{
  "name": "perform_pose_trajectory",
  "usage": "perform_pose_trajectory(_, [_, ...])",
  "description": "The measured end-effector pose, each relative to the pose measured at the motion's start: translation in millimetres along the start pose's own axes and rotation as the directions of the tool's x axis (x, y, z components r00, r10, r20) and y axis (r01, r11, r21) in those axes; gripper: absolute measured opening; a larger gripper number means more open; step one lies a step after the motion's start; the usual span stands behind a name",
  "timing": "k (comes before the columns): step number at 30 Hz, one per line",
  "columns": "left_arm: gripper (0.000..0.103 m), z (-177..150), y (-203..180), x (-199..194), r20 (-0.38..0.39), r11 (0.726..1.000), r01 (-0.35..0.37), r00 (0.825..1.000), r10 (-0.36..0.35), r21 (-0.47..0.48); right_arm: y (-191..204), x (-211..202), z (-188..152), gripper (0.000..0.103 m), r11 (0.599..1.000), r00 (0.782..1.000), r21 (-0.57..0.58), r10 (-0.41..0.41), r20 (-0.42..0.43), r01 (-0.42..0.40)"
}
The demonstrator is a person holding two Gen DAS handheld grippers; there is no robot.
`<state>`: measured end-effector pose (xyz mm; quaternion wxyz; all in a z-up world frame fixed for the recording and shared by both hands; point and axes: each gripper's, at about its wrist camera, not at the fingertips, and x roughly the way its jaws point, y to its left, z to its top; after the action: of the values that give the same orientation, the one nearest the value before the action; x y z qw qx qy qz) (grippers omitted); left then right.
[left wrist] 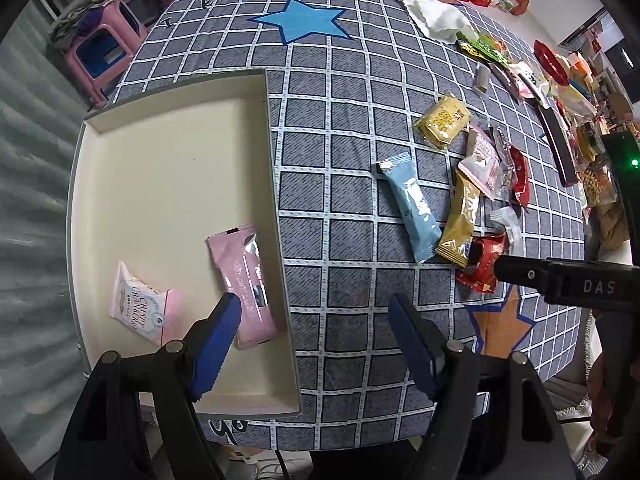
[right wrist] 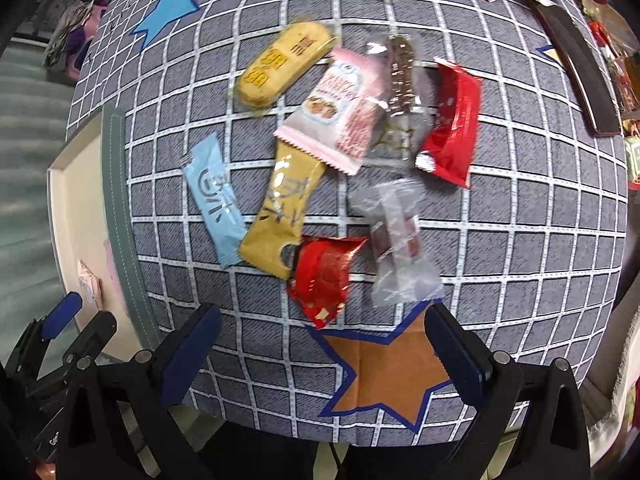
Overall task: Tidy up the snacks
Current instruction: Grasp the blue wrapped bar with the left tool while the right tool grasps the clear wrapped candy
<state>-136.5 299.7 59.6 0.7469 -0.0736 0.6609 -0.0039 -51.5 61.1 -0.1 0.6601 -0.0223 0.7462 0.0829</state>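
Showing two pink packets in the tray, only the left wrist.

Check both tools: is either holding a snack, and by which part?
Nothing is held. The left tool is open over the tray's right wall; the right tool is open just short of the crumpled red packet.

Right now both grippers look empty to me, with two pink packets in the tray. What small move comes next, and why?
Probably ease the right gripper forward and down onto the crumpled red packet. Its jaws stand open and empty, and that packet is the nearest of the loose pile on the checked cloth, just ahead of the fingertips. The left gripper is open too, over the tray edge.
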Motion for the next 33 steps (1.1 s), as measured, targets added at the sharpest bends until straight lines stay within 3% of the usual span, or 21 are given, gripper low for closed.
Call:
perform_pose_trajectory(9, [0.079, 9, -20, 0, -0.006, 1.0, 0.012, 1.0, -0.012, 0.029, -58, -12, 18, 0.102, 0.997, 1.0, 0.07, 0.022, -0.003, -0.022])
perform_pose_trajectory(18, [0.08, 48, -66, 28, -0.046, 0.995, 0.025, 0.999, -0.021, 0.096, -149, -2, 0, 0.102, 0.977, 0.999, 0.211, 0.034, -0.037, -0.025])
perform_pose_trajectory(25, [0.08, 82, -69, 70, -0.123, 0.999, -0.008, 0.992, 0.003, -0.039, -197, -1, -22, 0.102, 0.963, 0.998, 0.267, 0.044, -0.046, -0.03])
perform_pose_trajectory(26, [0.08, 84, -70, 74, -0.129, 0.999, -0.021, 0.992, 0.014, -0.048, -198, -1, -23, 0.102, 0.953, 0.995, 0.293, 0.09, -0.042, -0.074])
perform_pose_trajectory(33, [0.08, 85, -75, 88, -0.142, 0.994, -0.077, 0.988, 0.067, -0.072, -199, -7, 14, 0.102, 0.966, 0.997, 0.247, 0.073, 0.0, -0.07])
